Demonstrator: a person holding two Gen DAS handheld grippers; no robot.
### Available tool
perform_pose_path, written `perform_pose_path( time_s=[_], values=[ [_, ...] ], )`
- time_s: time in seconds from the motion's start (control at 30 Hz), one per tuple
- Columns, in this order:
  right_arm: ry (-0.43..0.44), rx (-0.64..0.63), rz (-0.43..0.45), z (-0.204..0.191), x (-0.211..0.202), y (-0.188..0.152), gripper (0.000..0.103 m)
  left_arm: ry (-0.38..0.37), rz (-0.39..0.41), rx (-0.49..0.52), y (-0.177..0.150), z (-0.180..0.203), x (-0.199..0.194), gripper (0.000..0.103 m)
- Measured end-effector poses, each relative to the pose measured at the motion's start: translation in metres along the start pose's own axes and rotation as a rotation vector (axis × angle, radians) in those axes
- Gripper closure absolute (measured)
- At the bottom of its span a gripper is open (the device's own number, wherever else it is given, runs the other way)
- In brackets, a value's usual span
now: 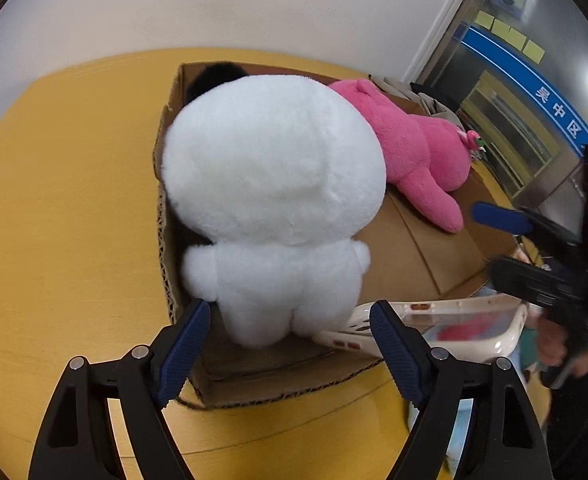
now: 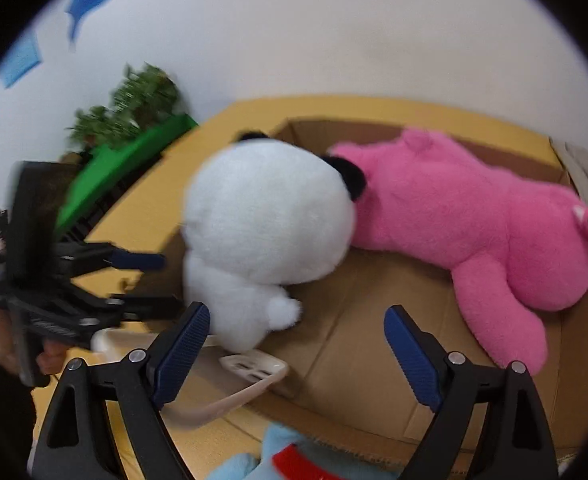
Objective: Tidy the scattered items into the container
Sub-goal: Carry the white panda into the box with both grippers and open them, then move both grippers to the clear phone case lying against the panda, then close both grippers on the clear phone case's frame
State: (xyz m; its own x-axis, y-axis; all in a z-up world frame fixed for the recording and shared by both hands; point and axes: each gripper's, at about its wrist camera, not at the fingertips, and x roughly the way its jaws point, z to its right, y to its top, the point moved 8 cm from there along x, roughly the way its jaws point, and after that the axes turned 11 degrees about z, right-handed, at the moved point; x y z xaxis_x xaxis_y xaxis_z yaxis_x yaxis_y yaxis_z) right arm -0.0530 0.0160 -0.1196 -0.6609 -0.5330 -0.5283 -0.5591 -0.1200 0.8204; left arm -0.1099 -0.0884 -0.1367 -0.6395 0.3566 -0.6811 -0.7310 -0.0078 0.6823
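Note:
A white plush panda (image 1: 270,184) with black ears sits upright in an open cardboard box (image 1: 413,248) on a yellow table (image 1: 62,200). A pink plush bear (image 1: 417,148) lies in the box behind it. My left gripper (image 1: 290,320) is open just behind the panda's bottom, touching nothing. In the right wrist view the panda (image 2: 266,216) and pink bear (image 2: 473,216) lie in the box (image 2: 357,360). My right gripper (image 2: 297,328) is open and empty above the box floor. The left gripper (image 2: 150,276) shows at the left.
A white plastic basket (image 1: 453,320) leans at the box's near right edge, also in the right wrist view (image 2: 250,368). A blue plush with red trim (image 2: 290,460) lies below. A green plant stand (image 2: 126,156) stands at the wall. A glass door (image 1: 533,92) is at the right.

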Motion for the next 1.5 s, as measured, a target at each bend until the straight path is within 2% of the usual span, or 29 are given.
perform_pose_path(
  time_s=[0.1,0.17,0.2,0.23,0.3,0.4,0.47,0.5,0.53,0.7,0.83,0.87,0.9,0.93,0.97,1.0,1.07,1.17,1.2,1.23,1.27,1.37,1.5],
  values=[
    [0.070,-0.094,0.069,-0.025,-0.016,0.005,0.013,-0.010,0.043,-0.015,-0.001,0.003,-0.017,0.020],
    [0.067,-0.189,0.049,-0.037,-0.010,0.002,0.017,-0.023,0.084,-0.025,0.000,0.004,-0.031,0.020],
    [0.045,-0.220,0.028,-0.037,-0.006,-0.002,0.035,-0.030,0.100,-0.031,0.000,0.003,-0.039,0.020],
    [0.019,-0.246,0.012,-0.037,0.001,-0.005,0.066,-0.035,0.111,-0.037,0.000,0.004,-0.045,0.020],
    [0.008,-0.264,0.011,-0.034,-0.001,-0.008,0.090,-0.041,0.119,-0.039,-0.004,0.007,-0.056,0.020],
    [0.031,-0.213,0.016,-0.026,0.006,-0.004,0.089,-0.038,0.138,-0.043,-0.005,0.008,-0.068,0.020],
    [0.067,-0.177,0.025,-0.022,0.011,-0.003,0.076,-0.059,0.146,-0.069,-0.004,0.009,-0.069,0.020],
    [0.080,-0.164,0.029,-0.020,0.012,-0.003,0.047,-0.078,0.151,-0.075,-0.001,0.012,-0.067,0.020],
    [0.089,-0.154,0.043,-0.018,0.013,0.000,0.023,-0.099,0.155,-0.072,0.004,0.016,-0.063,0.020],
    [0.098,-0.135,0.081,-0.009,0.013,0.017,0.022,-0.149,0.145,-0.060,0.031,0.035,-0.030,0.019],
    [0.135,-0.180,-0.036,-0.010,0.040,0.007,0.024,-0.145,0.091,-0.092,0.037,0.028,0.000,0.021],
    [0.148,-0.199,-0.064,-0.013,0.046,0.004,0.024,-0.149,0.077,-0.102,0.036,0.026,0.006,0.026],
    [0.158,-0.212,-0.083,-0.015,0.051,0.002,0.024,-0.154,0.056,-0.113,0.033,0.024,0.013,0.044],
    [0.169,-0.220,-0.101,-0.017,0.056,0.001,0.024,-0.154,0.029,-0.123,0.029,0.023,0.020,0.054],
    [0.179,-0.220,-0.116,-0.019,0.060,0.000,0.024,-0.143,0.008,-0.124,0.026,0.021,0.025,0.074],
    [0.183,-0.219,-0.139,-0.020,0.066,-0.001,0.022,-0.132,-0.001,-0.118,0.024,0.020,0.028,0.079],
    [0.174,-0.223,-0.177,-0.021,0.076,-0.003,0.024,-0.136,0.002,-0.115,0.023,0.019,0.028,0.080],
    [0.174,-0.192,-0.192,-0.018,0.083,-0.006,0.035,-0.136,0.023,-0.129,0.026,0.017,0.021,0.080],
    [0.183,-0.183,-0.180,-0.017,0.081,-0.005,0.042,-0.138,0.039,-0.133,0.028,0.016,0.016,0.081],
    [0.184,-0.173,-0.163,-0.015,0.078,-0.003,0.056,-0.144,0.054,-0.133,0.030,0.017,0.011,0.082],
    [0.182,-0.161,-0.144,-0.012,0.074,-0.001,0.062,-0.159,0.067,-0.135,0.032,0.018,0.005,0.082],
    [0.237,-0.093,-0.060,-0.008,0.056,0.011,0.064,-0.187,0.104,-0.116,0.038,0.028,-0.012,0.083],
    [0.266,-0.088,0.007,-0.013,0.034,0.021,0.064,-0.184,0.142,-0.083,0.047,0.041,-0.034,0.084]
  ],
)
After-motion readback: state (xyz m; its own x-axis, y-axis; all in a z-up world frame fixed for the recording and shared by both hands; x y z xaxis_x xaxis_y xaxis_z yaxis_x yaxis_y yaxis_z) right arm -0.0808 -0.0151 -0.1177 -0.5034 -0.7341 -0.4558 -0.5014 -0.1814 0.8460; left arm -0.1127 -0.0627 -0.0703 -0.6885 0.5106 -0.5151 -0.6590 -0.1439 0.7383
